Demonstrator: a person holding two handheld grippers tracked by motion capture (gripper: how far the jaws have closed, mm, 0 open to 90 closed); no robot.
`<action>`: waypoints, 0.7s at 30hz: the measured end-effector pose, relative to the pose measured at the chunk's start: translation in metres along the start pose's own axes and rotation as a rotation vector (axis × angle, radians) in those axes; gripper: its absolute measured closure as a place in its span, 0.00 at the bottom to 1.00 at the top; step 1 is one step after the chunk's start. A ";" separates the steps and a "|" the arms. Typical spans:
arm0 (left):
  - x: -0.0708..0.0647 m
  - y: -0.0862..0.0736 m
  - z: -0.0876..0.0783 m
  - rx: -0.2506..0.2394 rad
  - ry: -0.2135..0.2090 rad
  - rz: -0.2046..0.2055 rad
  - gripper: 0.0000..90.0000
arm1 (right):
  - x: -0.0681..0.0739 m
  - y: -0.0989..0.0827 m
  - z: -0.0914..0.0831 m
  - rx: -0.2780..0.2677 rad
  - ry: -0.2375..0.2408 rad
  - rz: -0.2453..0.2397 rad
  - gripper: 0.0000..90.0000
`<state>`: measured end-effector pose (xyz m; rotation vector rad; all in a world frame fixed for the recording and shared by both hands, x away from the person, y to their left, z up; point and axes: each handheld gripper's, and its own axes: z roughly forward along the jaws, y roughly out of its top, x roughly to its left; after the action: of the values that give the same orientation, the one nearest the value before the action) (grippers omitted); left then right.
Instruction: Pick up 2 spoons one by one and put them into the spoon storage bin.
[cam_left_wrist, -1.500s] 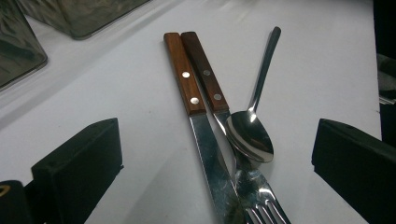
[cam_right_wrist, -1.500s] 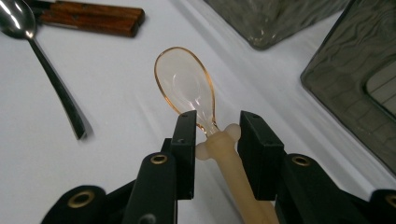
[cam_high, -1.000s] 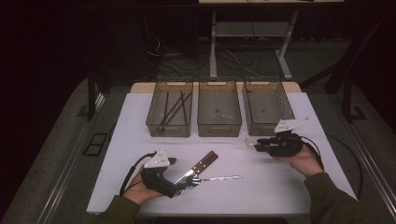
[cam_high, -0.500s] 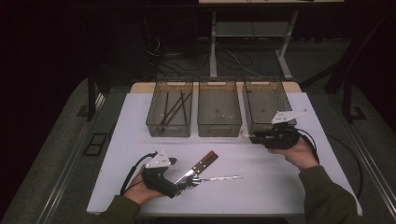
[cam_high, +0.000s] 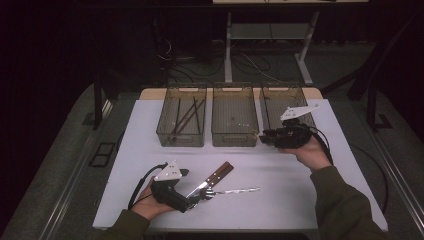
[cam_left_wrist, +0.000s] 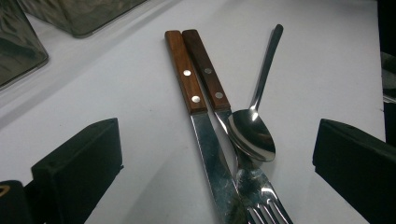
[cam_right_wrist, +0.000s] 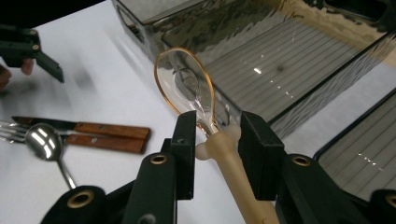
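A dark room surrounds the white tabletop (cam_high: 300, 200), and in the high view we see three smoky, ribbed plastic bins along its far edge: the left bin (cam_high: 181, 120) holds thin dark sticks, the middle bin (cam_high: 234, 120) and the right bin (cam_high: 287, 107) look nearly bare. Our right claw (cam_high: 264, 137) hangs just in front of the gap between the middle and right bins, while our left claw (cam_high: 200, 196) rests low by the cutlery. In the left gripper view, its jaws stand wide apart with nothing gripped; between them lie a knife (cam_left_wrist: 198, 116) and a fork (cam_left_wrist: 224, 121) with riveted wooden handles, and a polished steel spoon (cam_left_wrist: 254, 130) whose bowl lies over the fork. In the right gripper view, our right claw (cam_right_wrist: 216, 140) is clamped on a clear spoon (cam_right_wrist: 187, 88) with an amber rim, pinched where its bowl meets a smooth cream handle, above the tabletop beside a bin wall. We judge the grip risky: the neck is narrow and slick, so the spoon could pivot or slip, or its bowl could catch the bin rim.
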<state>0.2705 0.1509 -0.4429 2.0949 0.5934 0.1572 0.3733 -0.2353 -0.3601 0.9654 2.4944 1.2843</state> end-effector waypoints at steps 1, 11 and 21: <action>0.000 0.000 0.000 -0.001 0.001 0.001 0.00 | 0.000 0.003 0.001 0.001 -0.005 0.006 0.76; 0.000 0.001 -0.002 -0.006 0.001 0.004 0.00 | 0.006 0.033 0.020 0.005 -0.028 0.013 0.76; 0.000 0.001 -0.001 0.002 -0.006 0.014 0.00 | 0.007 0.069 0.048 0.015 -0.052 0.013 0.75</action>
<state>0.2706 0.1513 -0.4415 2.1015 0.5760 0.1584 0.4207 -0.1707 -0.3348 1.0064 2.4662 1.2301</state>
